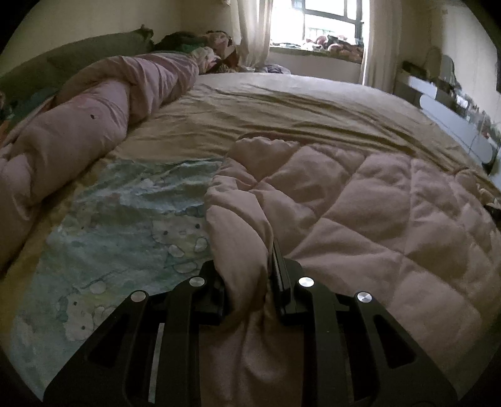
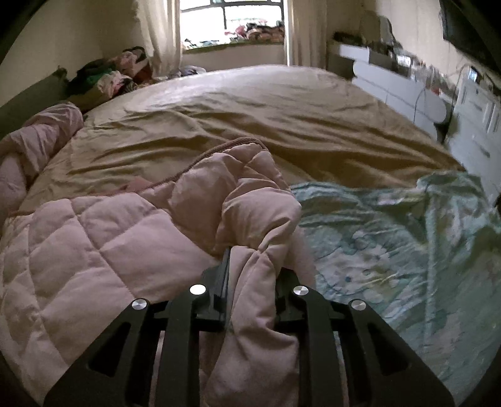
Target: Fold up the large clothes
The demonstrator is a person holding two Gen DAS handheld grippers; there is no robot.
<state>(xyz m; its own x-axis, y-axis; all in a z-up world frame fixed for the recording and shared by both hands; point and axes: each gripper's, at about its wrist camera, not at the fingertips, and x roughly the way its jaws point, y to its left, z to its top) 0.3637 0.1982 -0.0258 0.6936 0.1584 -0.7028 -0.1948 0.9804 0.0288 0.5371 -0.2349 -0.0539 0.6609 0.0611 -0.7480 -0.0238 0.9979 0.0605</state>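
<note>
A pale pink quilted garment (image 1: pixel 360 213) lies spread on the bed, its stitched squares filling the right half of the left wrist view. My left gripper (image 1: pixel 247 275) is shut on a bunched fold of its left edge, the cloth pinched between the black fingers (image 1: pixel 278 272). In the right wrist view the same pink quilted garment (image 2: pixel 94 238) covers the left side. My right gripper (image 2: pixel 250 275) is shut on a thick gathered fold of its right edge. A ribbed darker trim (image 2: pixel 219 150) runs along the garment's far edge.
A tan sheet (image 1: pixel 281 106) covers the bed, with a pale blue printed sheet (image 1: pixel 125 219) beneath the garment. A rolled pink duvet (image 1: pixel 94 119) lies along the left. Piled clothes (image 2: pixel 109 75) sit by the curtained window (image 2: pixel 231 18). White drawers (image 2: pixel 407 87) stand at right.
</note>
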